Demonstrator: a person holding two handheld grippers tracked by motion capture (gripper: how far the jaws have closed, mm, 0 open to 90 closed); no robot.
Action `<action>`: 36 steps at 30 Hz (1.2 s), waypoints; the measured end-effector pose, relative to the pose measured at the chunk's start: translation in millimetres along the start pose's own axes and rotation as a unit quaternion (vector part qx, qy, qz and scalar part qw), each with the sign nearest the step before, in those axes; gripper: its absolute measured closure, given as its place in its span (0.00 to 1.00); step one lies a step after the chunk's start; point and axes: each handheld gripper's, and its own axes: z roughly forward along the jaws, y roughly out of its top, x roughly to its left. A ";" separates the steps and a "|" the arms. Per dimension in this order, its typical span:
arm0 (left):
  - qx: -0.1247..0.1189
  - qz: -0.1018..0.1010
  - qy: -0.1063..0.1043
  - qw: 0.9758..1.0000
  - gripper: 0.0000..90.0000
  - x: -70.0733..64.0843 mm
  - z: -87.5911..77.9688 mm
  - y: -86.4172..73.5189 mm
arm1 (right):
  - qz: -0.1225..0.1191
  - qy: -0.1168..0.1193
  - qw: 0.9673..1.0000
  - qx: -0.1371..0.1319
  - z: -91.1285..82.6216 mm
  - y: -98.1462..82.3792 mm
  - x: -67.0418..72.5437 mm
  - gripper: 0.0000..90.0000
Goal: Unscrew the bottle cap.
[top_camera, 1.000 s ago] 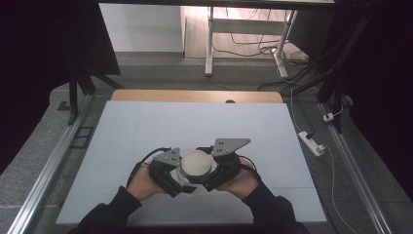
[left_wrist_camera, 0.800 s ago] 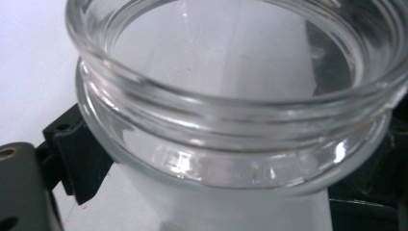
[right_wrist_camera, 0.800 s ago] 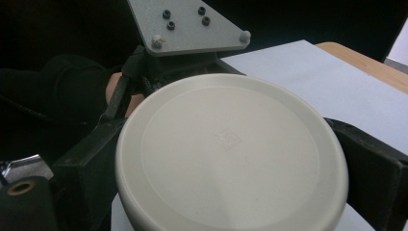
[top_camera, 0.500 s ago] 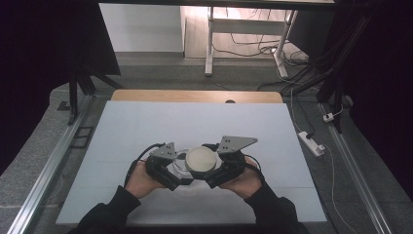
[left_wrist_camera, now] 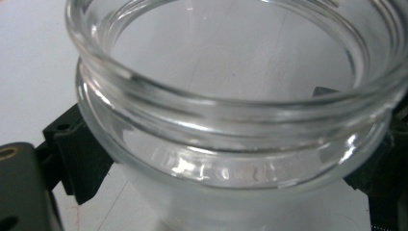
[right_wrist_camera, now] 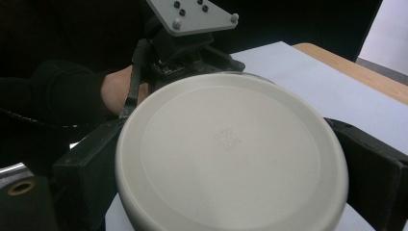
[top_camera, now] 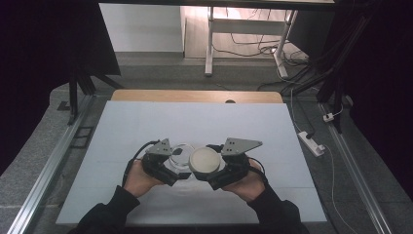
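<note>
A clear glass jar (left_wrist_camera: 231,96) with a threaded open mouth sits between the jaws of my left gripper (left_wrist_camera: 226,166), which is shut on it. In the high view the jar (top_camera: 179,152) is just left of a round white lid (top_camera: 204,161), low over the white table mat (top_camera: 195,122). My right gripper (top_camera: 208,165) is shut on the lid. The right gripper view has the lid (right_wrist_camera: 226,144) flat between the jaws of the right gripper (right_wrist_camera: 231,171), with the left gripper (right_wrist_camera: 185,43) and its hand close behind.
The mat's wooden far edge (top_camera: 195,96) lies well beyond the hands. A power strip (top_camera: 310,142) and cables lie on the floor to the right. Metal rails (top_camera: 53,161) run along the left side.
The lid covered the jar before; now the jar's rim shows to the lid's left. The left gripper has drifted a little left, the lid slightly right.
</note>
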 end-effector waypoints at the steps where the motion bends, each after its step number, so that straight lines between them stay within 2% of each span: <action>1: -0.002 -0.001 0.004 1.000 0.09 0.0 -0.8 0.0 | 0.000 0.000 1.000 -0.001 -0.8 -0.3 0.7 0.08; 10: -0.013 -0.012 0.015 1.000 0.09 4.7 -3.9 0.9 | -0.002 -0.003 1.000 -0.001 -6.3 -6.4 7.8 0.08; 18: -0.010 -0.003 0.029 1.000 0.09 4.5 -1.4 8.0 | -0.001 -0.007 1.000 0.003 -7.1 -16.1 12.3 0.08; 24: -0.015 -0.006 0.035 0.999 0.09 8.9 0.7 11.3 | -0.002 -0.010 1.000 0.003 -8.6 -20.6 17.7 0.08; 36: -0.023 -0.002 0.038 0.999 0.09 17.1 8.6 23.4 | -0.001 -0.011 1.000 0.013 -4.1 -35.2 23.9 0.08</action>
